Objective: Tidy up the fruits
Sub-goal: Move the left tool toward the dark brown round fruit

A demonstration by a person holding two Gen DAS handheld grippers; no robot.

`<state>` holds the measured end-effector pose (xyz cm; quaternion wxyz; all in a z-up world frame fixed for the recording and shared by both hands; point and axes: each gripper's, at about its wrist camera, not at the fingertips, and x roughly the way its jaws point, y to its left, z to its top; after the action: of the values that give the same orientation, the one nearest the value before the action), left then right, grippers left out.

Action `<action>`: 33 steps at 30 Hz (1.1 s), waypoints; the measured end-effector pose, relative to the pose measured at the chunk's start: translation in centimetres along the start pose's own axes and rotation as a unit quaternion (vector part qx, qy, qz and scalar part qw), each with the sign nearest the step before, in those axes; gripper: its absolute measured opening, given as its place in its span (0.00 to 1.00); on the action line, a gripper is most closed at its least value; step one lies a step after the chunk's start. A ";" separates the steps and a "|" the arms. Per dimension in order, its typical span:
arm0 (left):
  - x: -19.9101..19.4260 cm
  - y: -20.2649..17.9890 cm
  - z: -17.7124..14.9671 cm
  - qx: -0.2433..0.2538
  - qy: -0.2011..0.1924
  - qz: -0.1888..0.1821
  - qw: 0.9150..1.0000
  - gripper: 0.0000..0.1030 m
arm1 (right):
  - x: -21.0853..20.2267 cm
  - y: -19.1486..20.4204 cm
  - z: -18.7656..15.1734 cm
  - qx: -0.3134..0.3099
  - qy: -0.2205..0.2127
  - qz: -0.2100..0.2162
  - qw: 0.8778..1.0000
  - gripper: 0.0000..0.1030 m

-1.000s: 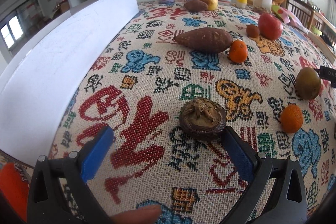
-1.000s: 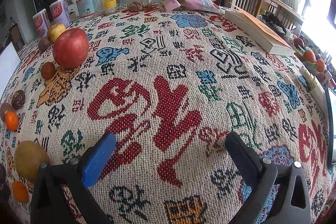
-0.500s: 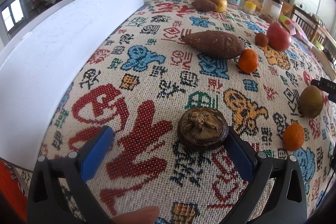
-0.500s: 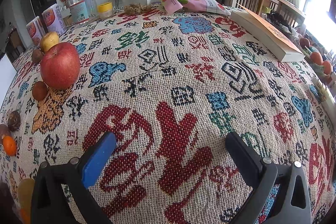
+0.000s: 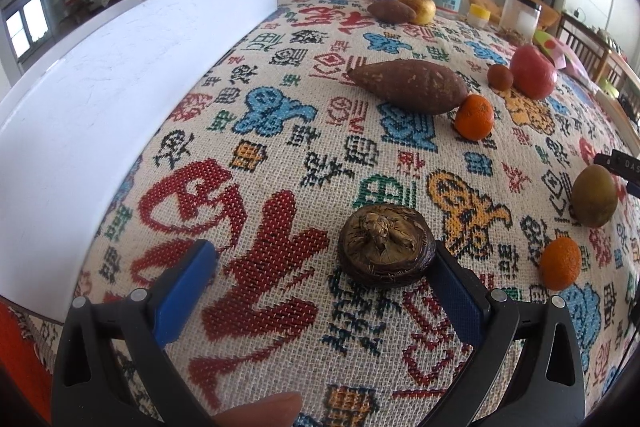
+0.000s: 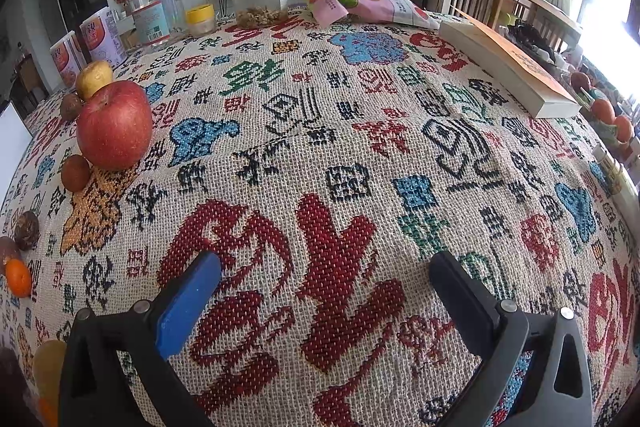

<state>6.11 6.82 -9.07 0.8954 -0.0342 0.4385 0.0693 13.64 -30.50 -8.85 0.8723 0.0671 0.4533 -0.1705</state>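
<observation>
1. We are holding the left gripper (image 5: 324, 275) low over the woven tablecloth with coloured characters (image 5: 280, 155), its fingers spread wide.
2. A dark brown, wrinkled round fruit (image 5: 386, 252) is sitting on the cloth between the fingers, touching or just beside the right blue pad (image 5: 454, 297); the left blue pad (image 5: 186, 289) is standing well apart from it.
3. Beyond it, a long brown sweet potato (image 5: 410, 86) is lying beside a small orange mandarin (image 5: 474, 117). A red apple (image 5: 533, 72) is resting farther right, next to a small brown round fruit (image 5: 500, 77).
4. A greenish-brown round fruit (image 5: 594, 196) and a second small mandarin (image 5: 561, 263) are sitting near the right edge.
5. A white flat board (image 5: 100, 83) is running along the left side of the table.
6. We are holding the right gripper (image 6: 324, 281) over bare cloth, spread open and pinching nothing. In its view the red apple is sitting far left, and a thick white book with an orange cover (image 6: 508, 65) is lying far right.
</observation>
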 end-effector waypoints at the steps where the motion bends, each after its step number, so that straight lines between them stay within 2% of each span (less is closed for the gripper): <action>1: 0.0 0.0 0.0 0.000 0.000 0.000 1.000 1.00 | 0.0 0.0 0.0 0.000 0.000 0.000 1.000 1.00; 33: -0.1 0.2 -0.2 0.009 0.004 -0.011 1.000 1.00 | 0.0 0.0 0.0 0.000 0.000 0.001 1.000 1.00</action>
<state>5.87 6.99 -9.06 0.8948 -0.0313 0.4418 0.0558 13.63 -30.50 -8.86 0.8725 0.0672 0.4532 -0.1700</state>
